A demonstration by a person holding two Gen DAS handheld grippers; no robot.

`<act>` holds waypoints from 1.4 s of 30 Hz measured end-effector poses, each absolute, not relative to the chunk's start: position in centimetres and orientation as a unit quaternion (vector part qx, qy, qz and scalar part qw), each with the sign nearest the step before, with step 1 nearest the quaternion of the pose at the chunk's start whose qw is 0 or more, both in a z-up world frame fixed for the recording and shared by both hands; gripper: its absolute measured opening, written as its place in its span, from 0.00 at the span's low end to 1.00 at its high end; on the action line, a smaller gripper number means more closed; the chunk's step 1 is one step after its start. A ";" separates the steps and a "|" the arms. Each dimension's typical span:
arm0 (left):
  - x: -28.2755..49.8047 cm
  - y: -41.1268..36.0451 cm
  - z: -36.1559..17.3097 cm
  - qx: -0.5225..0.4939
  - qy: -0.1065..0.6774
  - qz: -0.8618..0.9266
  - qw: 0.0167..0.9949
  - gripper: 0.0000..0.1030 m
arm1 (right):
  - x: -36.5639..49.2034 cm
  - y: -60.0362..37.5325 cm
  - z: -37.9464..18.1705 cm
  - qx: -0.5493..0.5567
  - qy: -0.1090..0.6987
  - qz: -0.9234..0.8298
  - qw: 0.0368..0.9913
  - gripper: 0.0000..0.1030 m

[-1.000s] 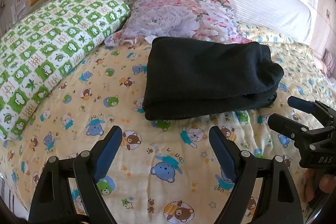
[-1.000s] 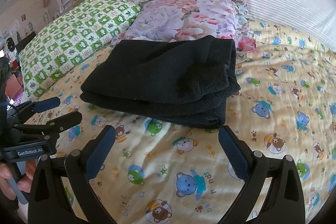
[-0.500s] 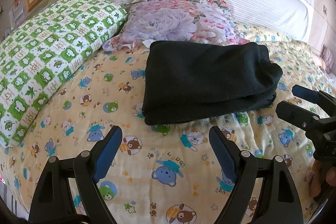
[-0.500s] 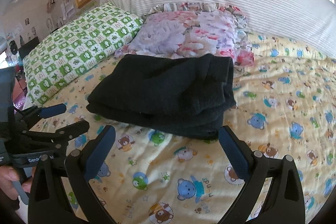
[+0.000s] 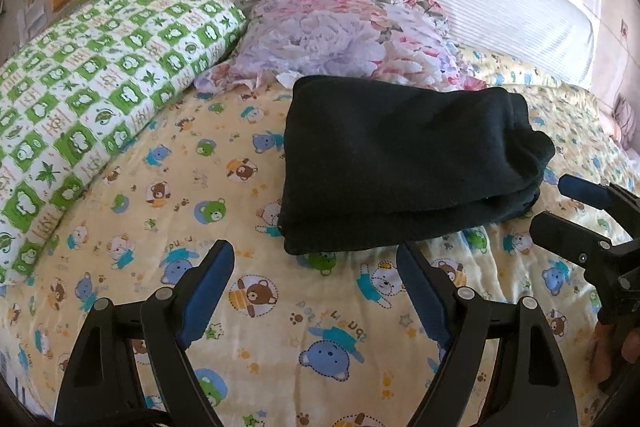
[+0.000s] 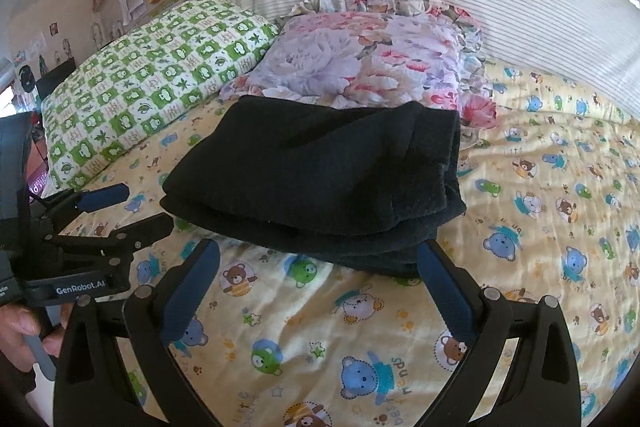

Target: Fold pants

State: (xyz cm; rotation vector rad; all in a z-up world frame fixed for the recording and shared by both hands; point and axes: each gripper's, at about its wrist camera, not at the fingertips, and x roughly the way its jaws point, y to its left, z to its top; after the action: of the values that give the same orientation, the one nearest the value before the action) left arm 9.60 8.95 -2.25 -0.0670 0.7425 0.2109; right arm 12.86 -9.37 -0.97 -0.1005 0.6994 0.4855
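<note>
- Already folded: black pants [image 5: 404, 163] lying in a stack on the bed sheet [image 5: 256, 327], touching the flowery pillow [image 5: 344, 35].
- Left tool [image 5: 316, 267] and right tool [image 6: 320, 267]: wide open, holding nothing, near the stack.
- Could bump the stack and push the folds apart.

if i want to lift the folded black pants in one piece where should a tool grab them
Judging by the stack, take the black pants at the near edge, coming in low from the front. All folded layers show there as stacked lips, so one pinch could catch every layer. Both the left tool and right tool are open.
</note>
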 end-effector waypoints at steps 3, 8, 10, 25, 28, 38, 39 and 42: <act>9.9 8.8 -2.4 -0.029 0.365 0.100 0.925 0.81 | 13.0 -9.5 -1.1 -0.043 0.343 0.235 0.909 0.96; 10.3 8.6 -2.5 -0.028 0.369 0.093 0.924 0.81 | 13.1 -9.8 -1.2 -0.033 0.344 0.233 0.909 0.96; 10.5 8.7 -2.6 -0.031 0.372 0.092 0.923 0.81 | 13.1 -9.9 -1.2 -0.030 0.344 0.232 0.909 0.96; 11.1 8.9 -2.4 -0.028 0.371 0.090 0.924 0.81 | 13.4 -10.0 -1.4 -0.022 0.350 0.231 0.907 0.96; 11.1 8.8 -2.3 -0.026 0.371 0.090 0.924 0.81 | 13.4 -9.9 -1.5 -0.022 0.351 0.231 0.907 0.96; 11.0 8.6 -2.3 -0.024 0.370 0.089 0.924 0.81 | 13.4 -9.9 -1.5 -0.023 0.350 0.231 0.907 0.96; 10.9 8.6 -2.2 -0.025 0.370 0.089 0.925 0.81 | 13.4 -9.9 -1.5 -0.023 0.350 0.231 0.907 0.96; 10.9 8.6 -2.3 -0.027 0.370 0.090 0.924 0.81 | 13.4 -9.9 -1.5 -0.024 0.351 0.231 0.907 0.96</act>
State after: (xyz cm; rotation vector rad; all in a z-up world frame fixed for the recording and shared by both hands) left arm 10.88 8.57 -2.25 -0.0553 0.7598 0.1838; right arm 13.35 -9.87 -1.50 -0.0490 0.7239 0.4760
